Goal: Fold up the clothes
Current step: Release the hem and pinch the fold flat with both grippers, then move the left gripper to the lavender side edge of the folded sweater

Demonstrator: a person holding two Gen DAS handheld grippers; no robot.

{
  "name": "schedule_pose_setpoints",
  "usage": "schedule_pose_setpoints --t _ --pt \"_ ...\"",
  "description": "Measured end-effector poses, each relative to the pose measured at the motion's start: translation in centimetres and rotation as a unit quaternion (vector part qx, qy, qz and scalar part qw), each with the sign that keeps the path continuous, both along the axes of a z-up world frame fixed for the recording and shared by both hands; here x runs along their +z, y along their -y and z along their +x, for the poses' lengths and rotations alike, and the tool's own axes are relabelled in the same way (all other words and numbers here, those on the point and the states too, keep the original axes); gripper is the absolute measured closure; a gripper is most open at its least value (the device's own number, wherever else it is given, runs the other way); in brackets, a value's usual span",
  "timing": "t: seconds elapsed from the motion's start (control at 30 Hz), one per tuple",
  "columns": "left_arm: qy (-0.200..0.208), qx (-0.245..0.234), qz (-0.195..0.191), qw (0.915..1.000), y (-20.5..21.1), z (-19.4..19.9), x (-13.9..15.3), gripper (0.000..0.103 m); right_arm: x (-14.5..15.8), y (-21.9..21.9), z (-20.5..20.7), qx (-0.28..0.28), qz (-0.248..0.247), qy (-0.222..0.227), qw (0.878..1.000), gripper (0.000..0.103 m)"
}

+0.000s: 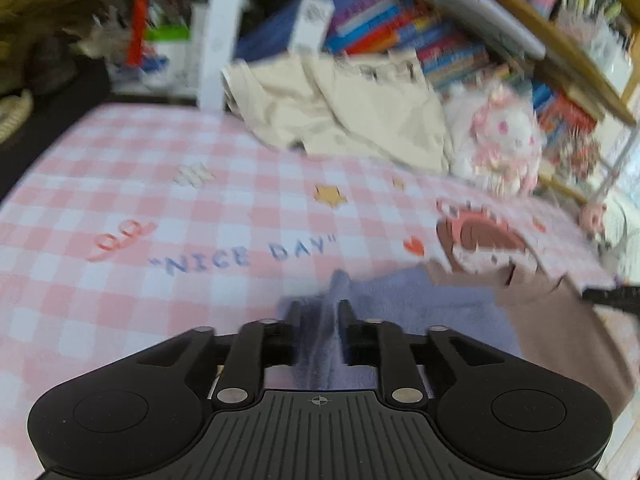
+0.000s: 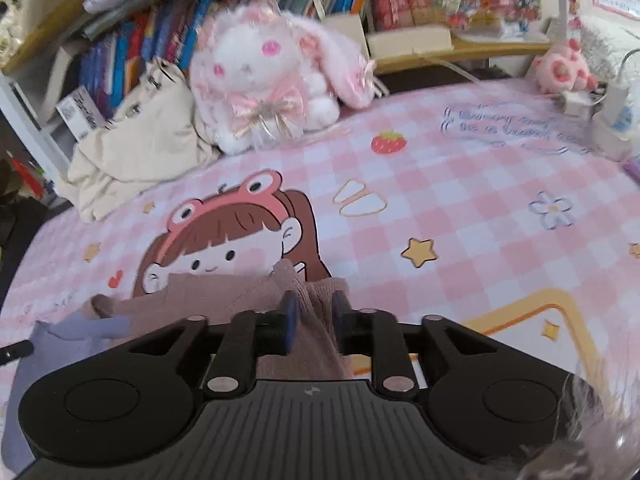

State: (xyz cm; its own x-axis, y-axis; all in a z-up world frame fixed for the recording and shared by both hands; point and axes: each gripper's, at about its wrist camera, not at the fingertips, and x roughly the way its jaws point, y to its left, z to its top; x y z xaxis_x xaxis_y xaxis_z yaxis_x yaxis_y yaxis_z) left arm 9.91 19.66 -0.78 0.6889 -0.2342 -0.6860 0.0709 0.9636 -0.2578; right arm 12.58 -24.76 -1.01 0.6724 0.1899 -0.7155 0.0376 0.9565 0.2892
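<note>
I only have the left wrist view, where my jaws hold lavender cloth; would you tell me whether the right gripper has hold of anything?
Observer: Yes, the right gripper is shut on mauve fabric, bunched between its jaws.
Operator: Where does that fabric's far edge reach?
Observer: It covers the chin of the printed girl on the bed sheet.
Operator: What sits beyond her?
Observer: A plush rabbit with a pink bow, upright against the books.
</note>
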Motion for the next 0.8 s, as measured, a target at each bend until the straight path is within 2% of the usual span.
schedule_pose_setpoints --t 0.13,0.33,0.57,0.8 --pt "0.025 0.014 -0.031 0.9991 -0.6 -3.4 1.8 0.078 1.2 0.5 -2.7 0.012 -0.014 -0.002 1.000 0.075" --pt "0.008 0.037 -0.028 0.9989 2.4 -7.8 1.5 0.078 1.0 1.0 -5.9 0.036 -0.030 -0.016 0.999 0.069" --pt "-0.013 0.050 -0.030 0.9982 7.3 -11.2 1.0 0.078 1.1 3.8 -8.8 0.043 0.041 -0.010 0.998 0.069" --pt "-0.023 0.065 -0.020 0.9974 11.4 -14.7 1.0 0.078 -0.3 4.5 -11.1 0.090 0.037 -0.042 0.994 0.069"
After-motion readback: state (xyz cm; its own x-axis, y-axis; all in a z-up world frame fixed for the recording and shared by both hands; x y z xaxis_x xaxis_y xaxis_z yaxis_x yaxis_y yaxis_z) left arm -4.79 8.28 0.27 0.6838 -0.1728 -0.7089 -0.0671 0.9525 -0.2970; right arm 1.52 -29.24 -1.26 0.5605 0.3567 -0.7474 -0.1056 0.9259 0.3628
